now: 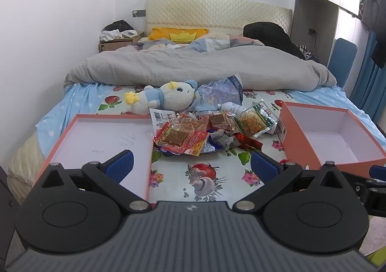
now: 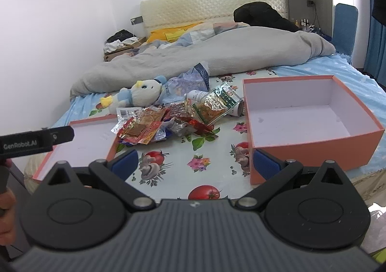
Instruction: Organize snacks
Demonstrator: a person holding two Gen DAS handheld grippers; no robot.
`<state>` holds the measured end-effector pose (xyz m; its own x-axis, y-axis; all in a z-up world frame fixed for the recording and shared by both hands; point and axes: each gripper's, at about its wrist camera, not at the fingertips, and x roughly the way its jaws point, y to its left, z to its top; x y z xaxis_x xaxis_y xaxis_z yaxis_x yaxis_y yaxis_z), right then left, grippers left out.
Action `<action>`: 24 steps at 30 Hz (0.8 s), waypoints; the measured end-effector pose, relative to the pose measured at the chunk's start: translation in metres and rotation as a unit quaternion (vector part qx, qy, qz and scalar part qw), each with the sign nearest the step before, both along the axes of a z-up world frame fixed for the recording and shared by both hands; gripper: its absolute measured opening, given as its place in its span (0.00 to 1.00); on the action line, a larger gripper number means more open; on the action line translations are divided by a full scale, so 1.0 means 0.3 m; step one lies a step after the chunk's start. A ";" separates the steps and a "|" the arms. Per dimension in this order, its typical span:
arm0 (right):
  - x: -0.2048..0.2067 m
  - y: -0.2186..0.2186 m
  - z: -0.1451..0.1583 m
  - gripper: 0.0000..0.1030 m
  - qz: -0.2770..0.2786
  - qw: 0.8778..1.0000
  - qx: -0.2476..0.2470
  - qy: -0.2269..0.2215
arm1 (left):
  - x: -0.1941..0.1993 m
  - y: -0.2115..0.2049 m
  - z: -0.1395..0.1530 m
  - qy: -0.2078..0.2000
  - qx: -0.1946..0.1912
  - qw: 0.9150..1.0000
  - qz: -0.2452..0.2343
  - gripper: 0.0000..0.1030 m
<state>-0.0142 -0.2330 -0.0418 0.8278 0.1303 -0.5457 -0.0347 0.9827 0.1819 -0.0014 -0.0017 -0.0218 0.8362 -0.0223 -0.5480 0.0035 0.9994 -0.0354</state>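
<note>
A pile of snack packets [image 1: 195, 133] [image 2: 168, 124] lies on the flowered sheet between two orange boxes. The shallow box lid [image 1: 96, 149] [image 2: 82, 144] sits left of the pile with nothing in it. The deep orange box [image 1: 325, 134] [image 2: 308, 122] stands at the right, also bare inside. A green-labelled packet [image 1: 253, 121] [image 2: 217, 105] leans at the pile's right side. My left gripper [image 1: 191, 165] is open, hovering short of the pile. My right gripper [image 2: 195, 163] is open too, its right finger close to the deep box's near corner.
A blue-and-white plush toy [image 1: 161, 98] [image 2: 135, 98], a crumpled blue bag [image 1: 222, 93] and a white bottle [image 1: 231, 108] lie behind the pile. A grey duvet [image 1: 193, 66] covers the far bed. The other gripper's body [image 2: 31, 142] shows at the left edge.
</note>
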 end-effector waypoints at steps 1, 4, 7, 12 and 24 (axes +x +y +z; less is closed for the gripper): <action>0.000 0.000 -0.002 1.00 0.001 1.000 0.000 0.001 | 0.000 0.000 0.000 0.000 0.000 1.000 0.000 1.00; 0.000 0.002 -0.005 1.00 0.002 1.000 0.000 0.005 | 0.001 -0.003 -0.001 0.000 0.001 1.000 0.000 1.00; -0.001 0.003 -0.008 1.00 0.002 1.000 -0.001 0.006 | 0.001 -0.003 -0.002 0.000 0.002 1.000 0.001 1.00; 0.002 0.001 -0.013 1.00 -0.005 1.000 -0.002 0.013 | -0.001 0.001 -0.004 0.000 0.000 1.000 -0.001 1.00; 0.001 0.003 -0.024 1.00 0.004 1.000 0.000 0.020 | 0.000 -0.024 -0.013 0.003 0.005 1.000 -0.004 1.00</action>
